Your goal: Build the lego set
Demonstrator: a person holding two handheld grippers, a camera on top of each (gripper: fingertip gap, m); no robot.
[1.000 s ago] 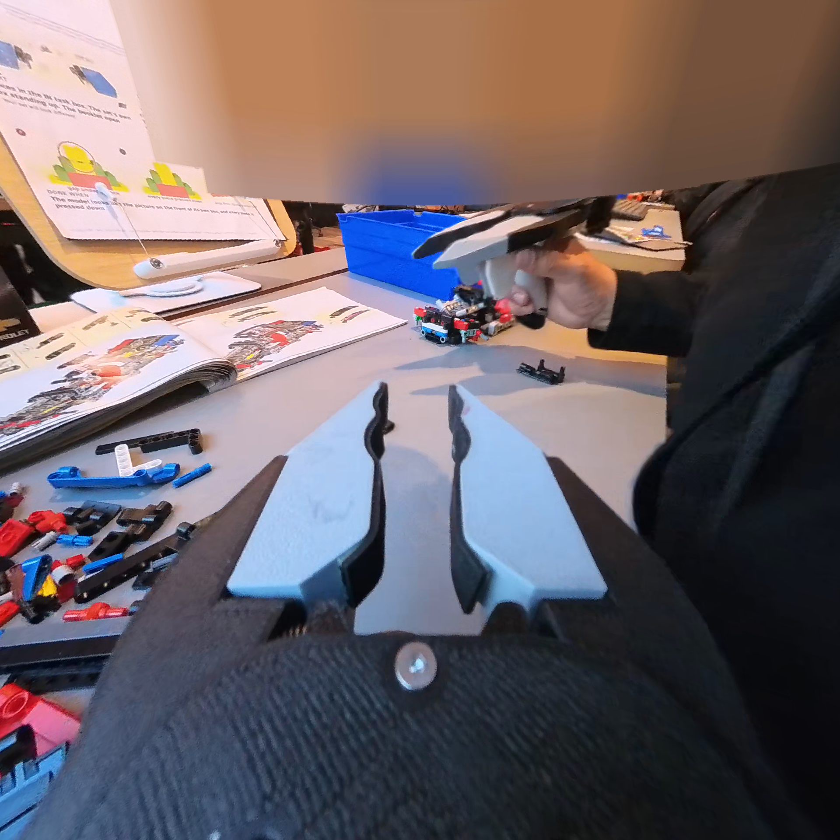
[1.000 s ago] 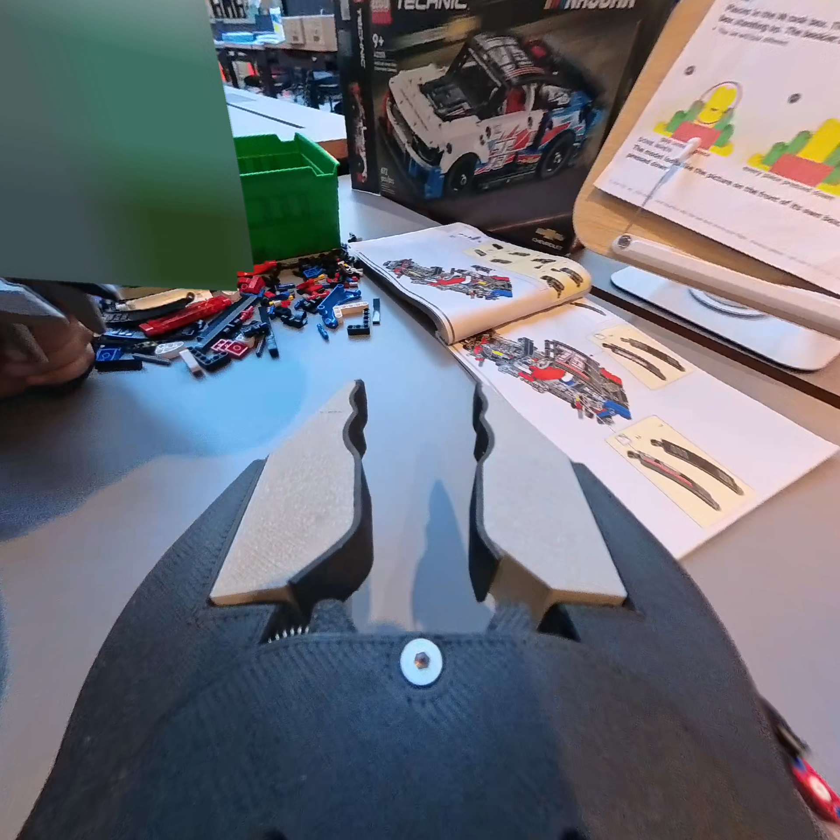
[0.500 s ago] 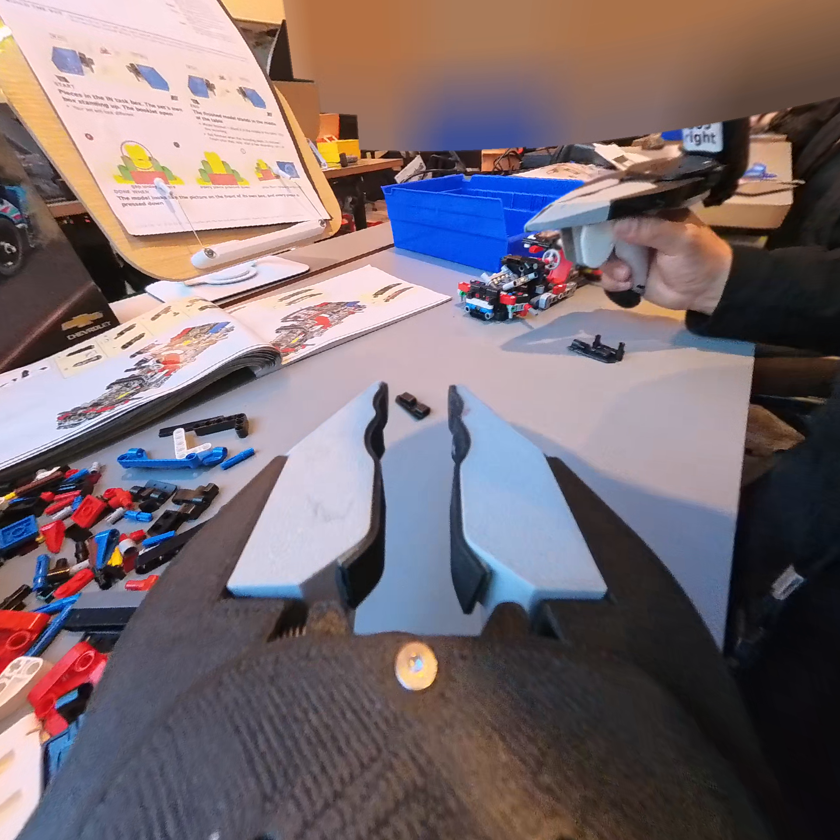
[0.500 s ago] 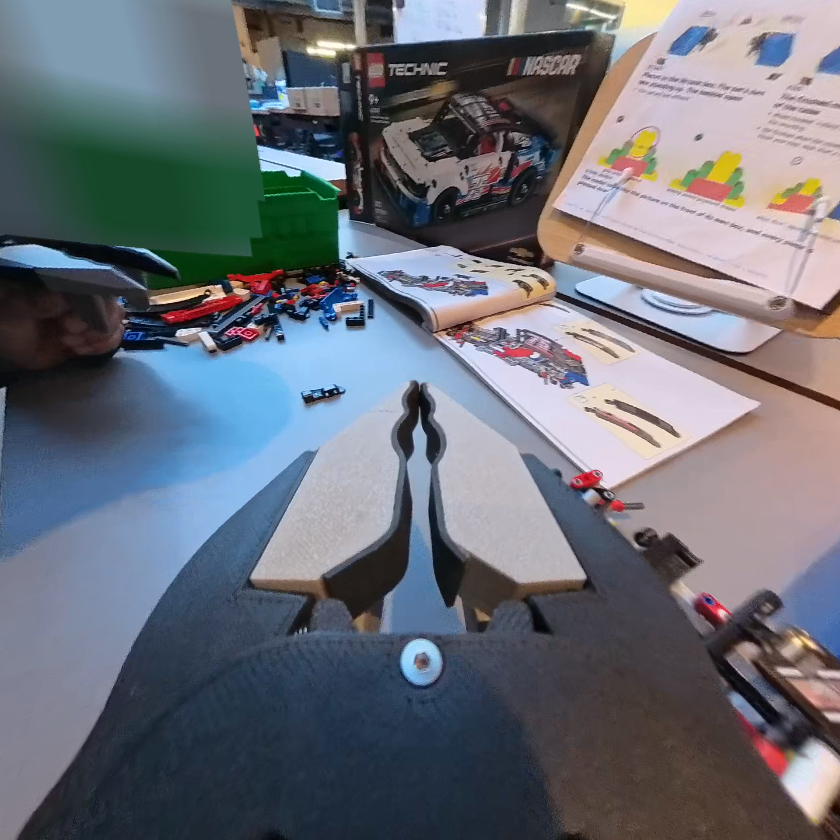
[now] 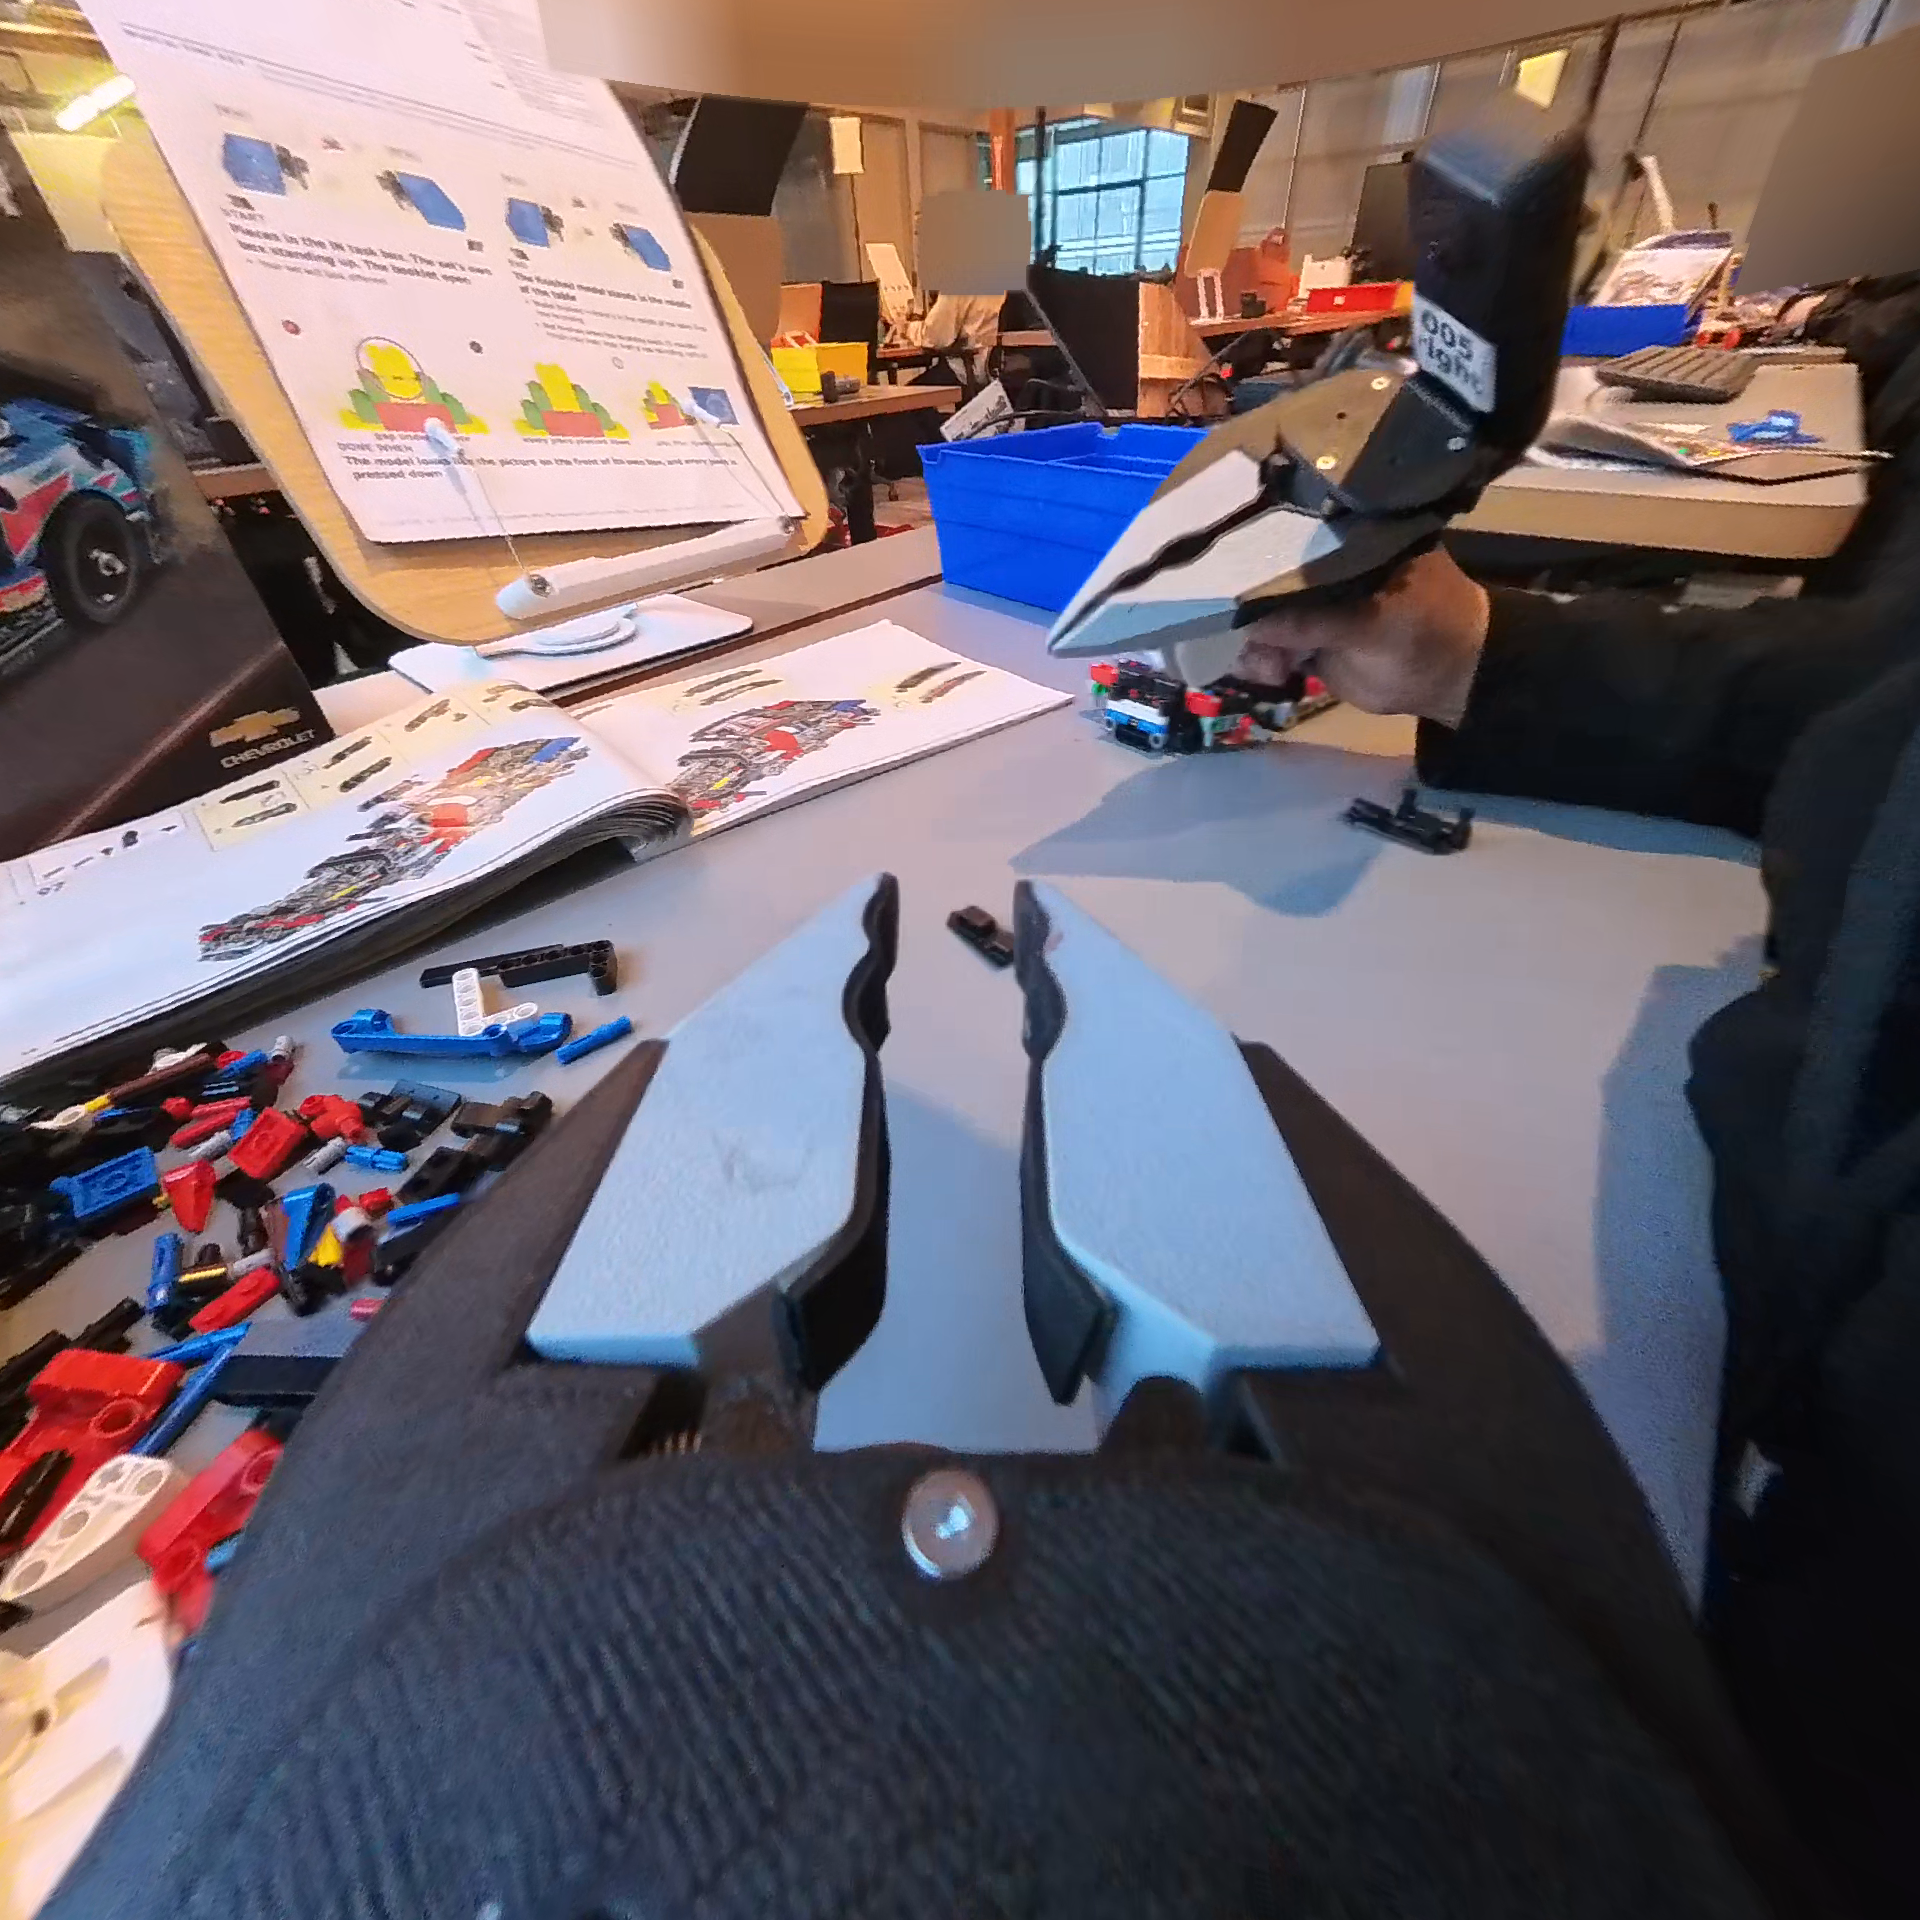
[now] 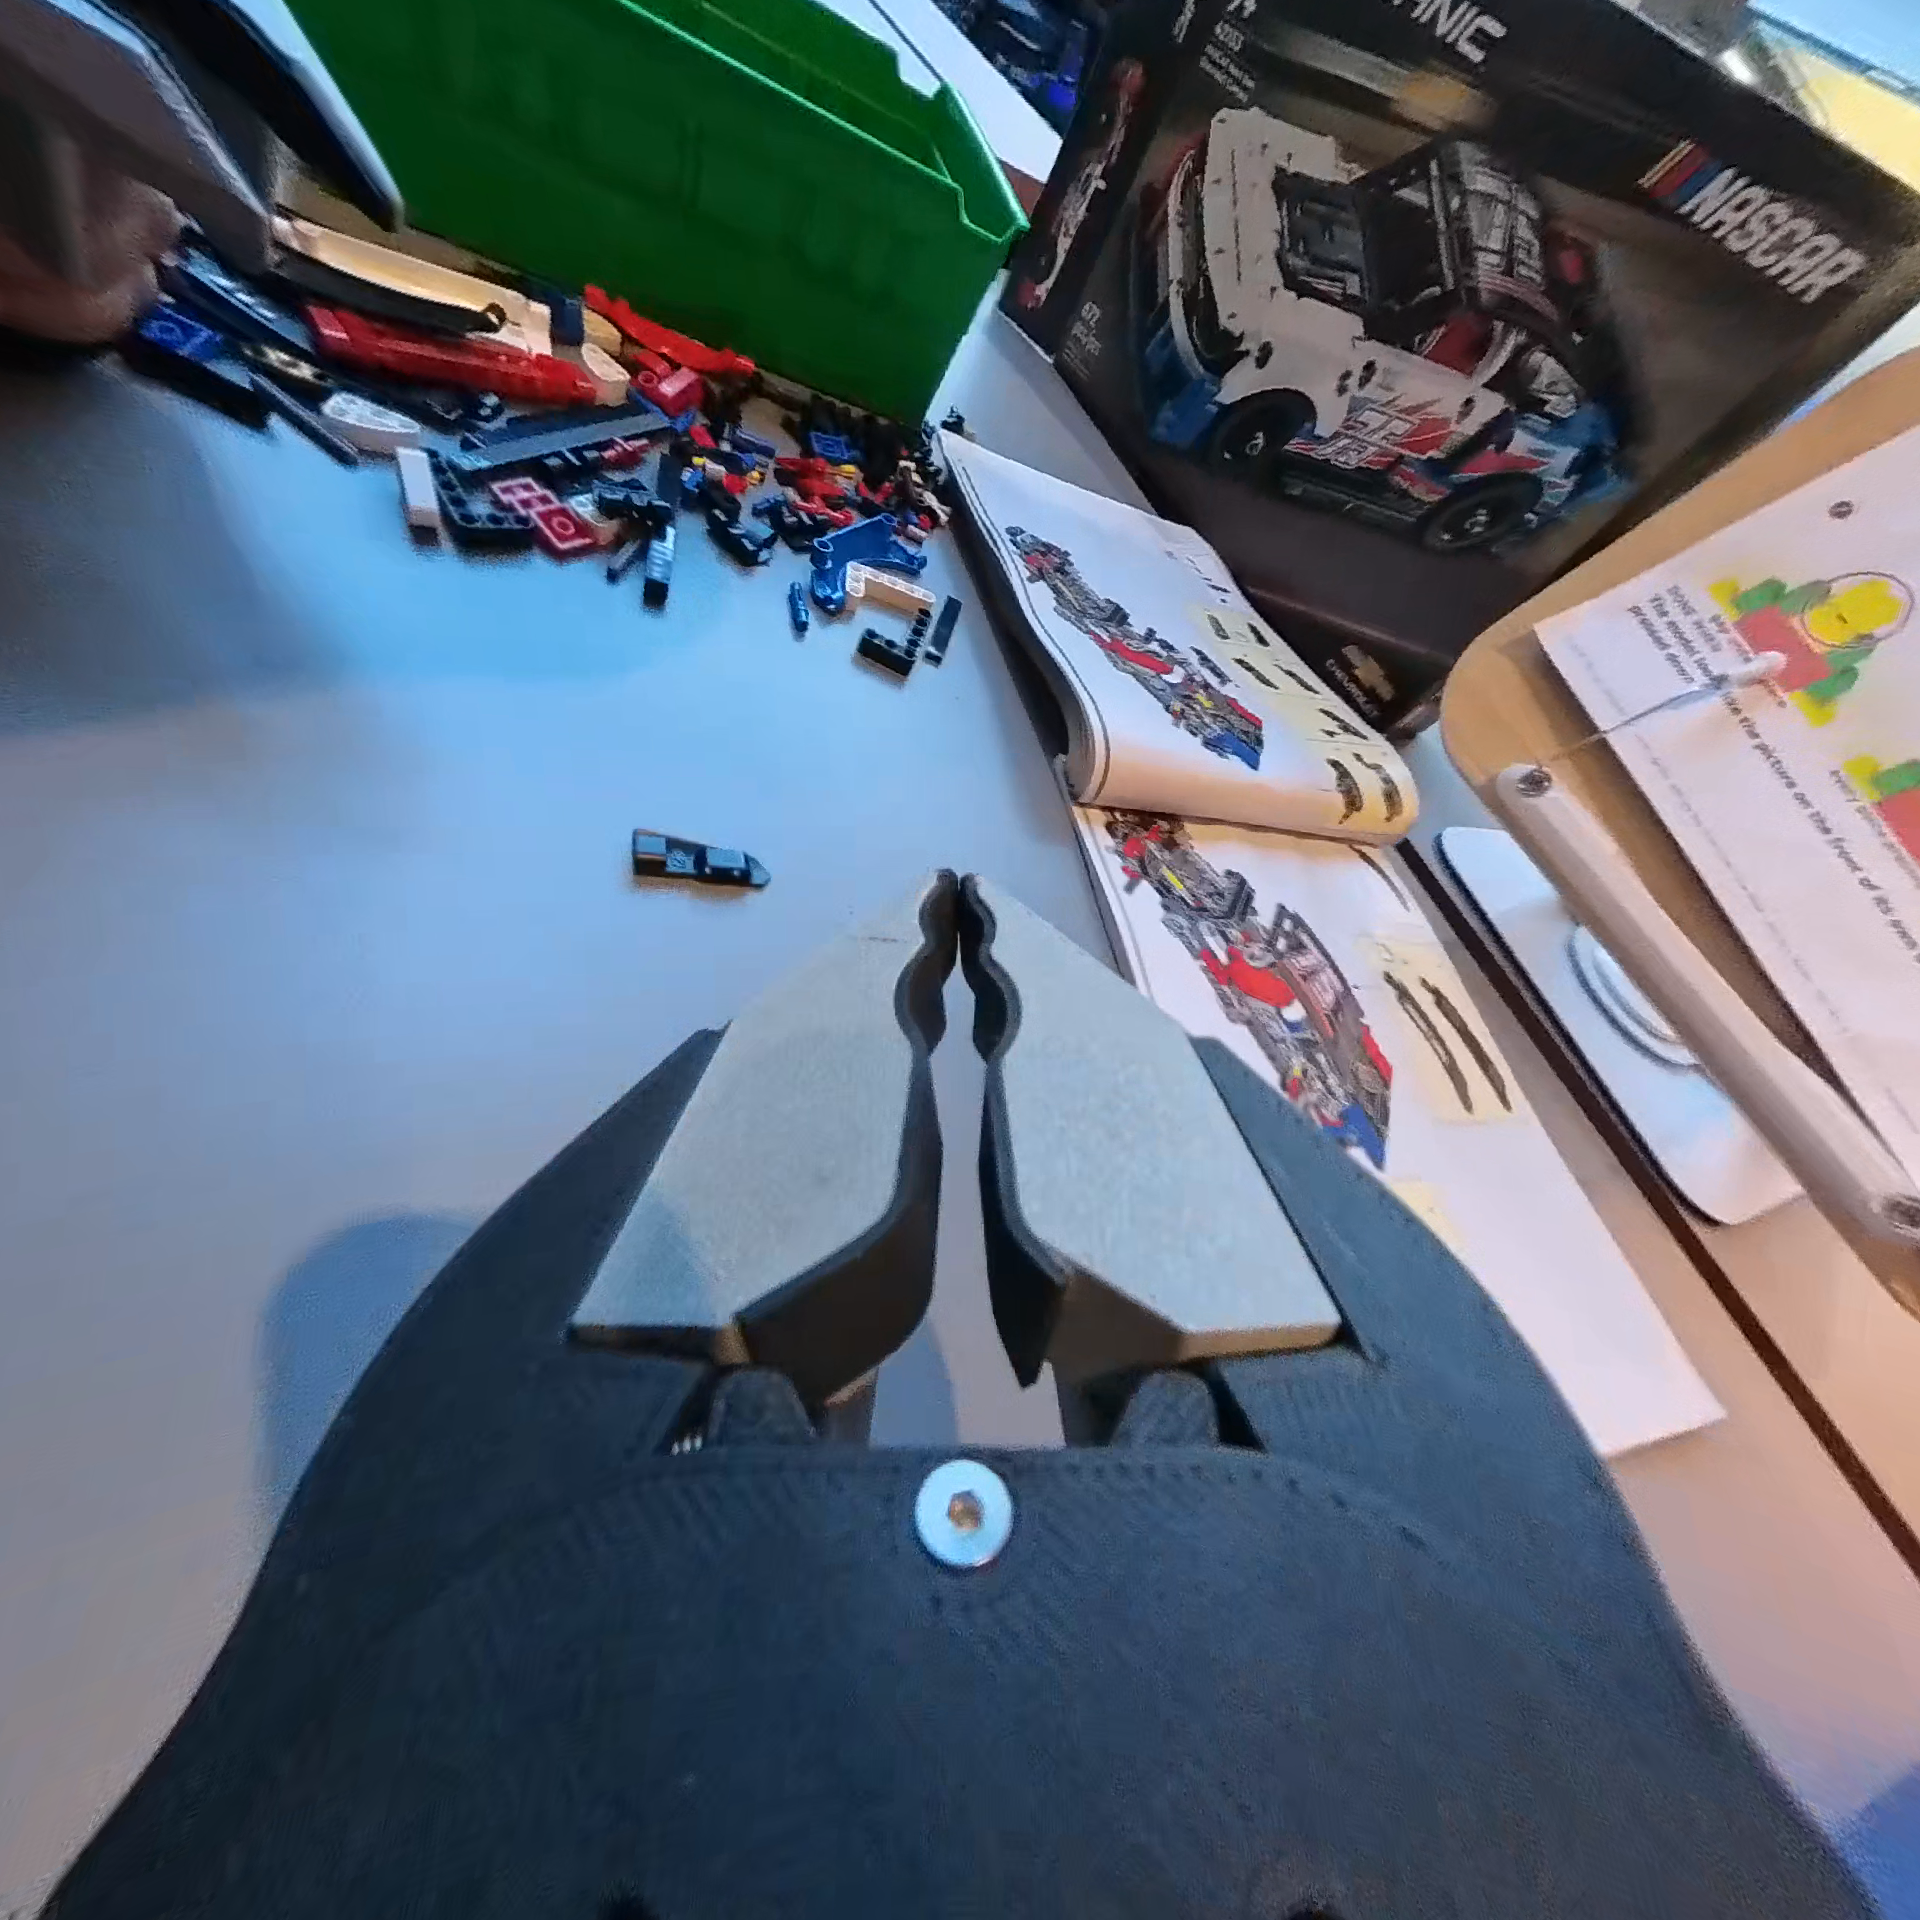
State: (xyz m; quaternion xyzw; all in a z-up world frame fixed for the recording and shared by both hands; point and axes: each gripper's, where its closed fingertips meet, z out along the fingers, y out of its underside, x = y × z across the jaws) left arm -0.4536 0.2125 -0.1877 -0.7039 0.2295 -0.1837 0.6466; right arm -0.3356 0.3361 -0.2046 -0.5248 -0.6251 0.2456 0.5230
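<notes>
The left claw [image 5: 951, 904] hangs spread and empty over the grey worktop [image 5: 1351, 997], lined up on a small black piece [image 5: 982, 932] just past its tips, probably the next part. To its left lies the loose parts pile [image 5: 239, 1174], beside the open instruction booklet [image 5: 499, 790]. Farther off, the right claw [image 5: 1075, 629], pressed together and empty, hovers just above the partly built car [image 5: 1195, 712], a low black, red and blue chassis.

A grey table [image 5: 1351, 1039] carries loose lego pieces [image 5: 260, 1164], an open instruction booklet [image 5: 436, 810] and a small black piece [image 6: 698, 860].
</notes>
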